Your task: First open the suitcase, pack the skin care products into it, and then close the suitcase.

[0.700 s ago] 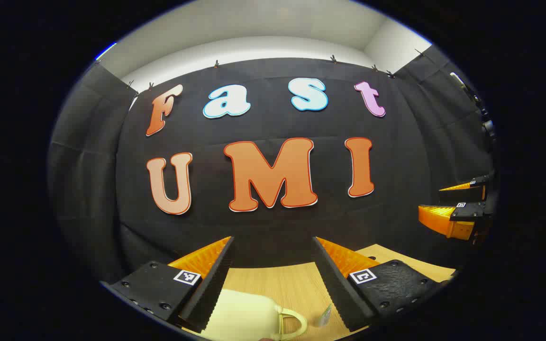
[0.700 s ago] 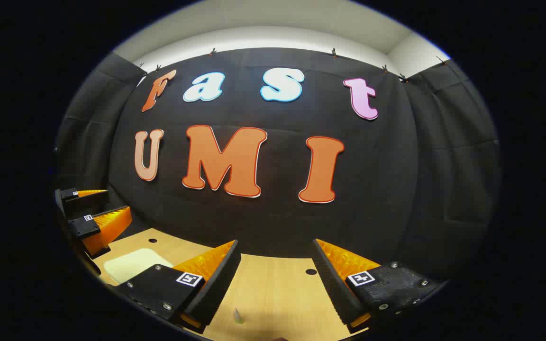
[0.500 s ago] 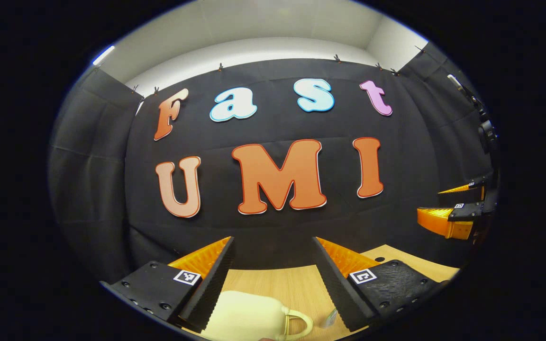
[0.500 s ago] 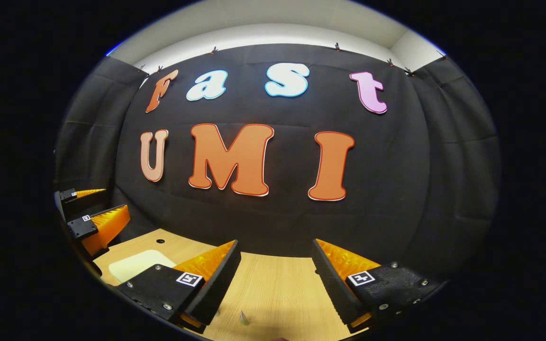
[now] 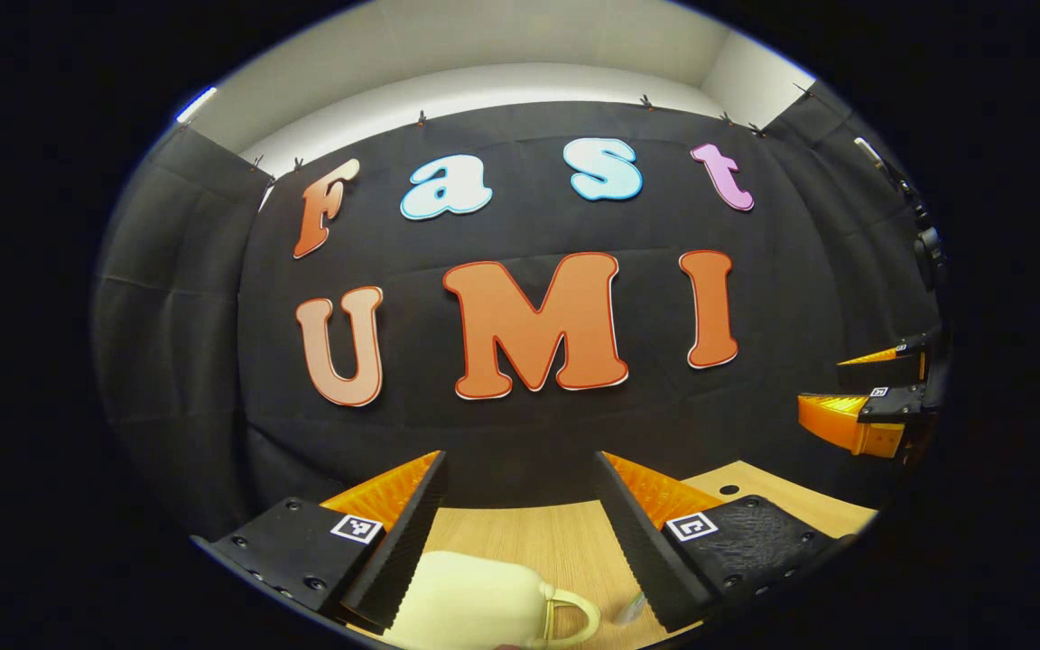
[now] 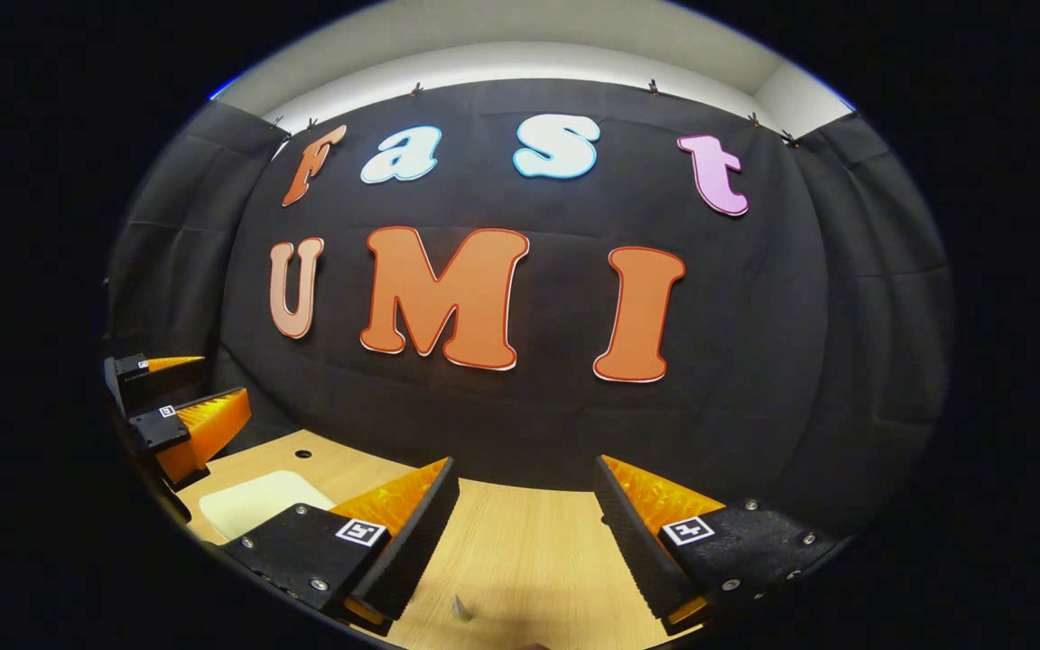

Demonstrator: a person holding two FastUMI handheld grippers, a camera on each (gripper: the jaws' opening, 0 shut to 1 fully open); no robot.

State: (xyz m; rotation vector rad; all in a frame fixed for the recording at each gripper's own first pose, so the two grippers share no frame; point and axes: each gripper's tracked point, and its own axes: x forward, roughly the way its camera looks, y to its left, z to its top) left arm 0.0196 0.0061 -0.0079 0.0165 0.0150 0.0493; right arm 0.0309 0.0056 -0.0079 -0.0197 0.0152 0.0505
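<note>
A pale cream suitcase (image 5: 475, 605) with a looped handle (image 5: 574, 618) lies shut on the wooden table, low between the fingers of my left gripper (image 5: 520, 469), which hangs open above it with nothing held. A small clear item (image 5: 630, 609) lies right of the handle. In the right gripper view the suitcase (image 6: 254, 501) shows at lower left, and a small pointed item (image 6: 461, 609) stands on the table below my right gripper (image 6: 524, 474), open and holding nothing. The right gripper (image 5: 863, 397) appears at the right edge of the left gripper view; the left gripper (image 6: 177, 406) appears at the left edge of the right gripper view.
The wooden table (image 6: 538, 560) runs up to the black cloth wall (image 6: 484, 415) close behind it. Small round holes (image 6: 303, 454) mark the tabletop near its back edge.
Both views have drifted slightly; the wall letters sit a little right of where they were. The suitcase and small items show a bit more. Both grippers stay open.
</note>
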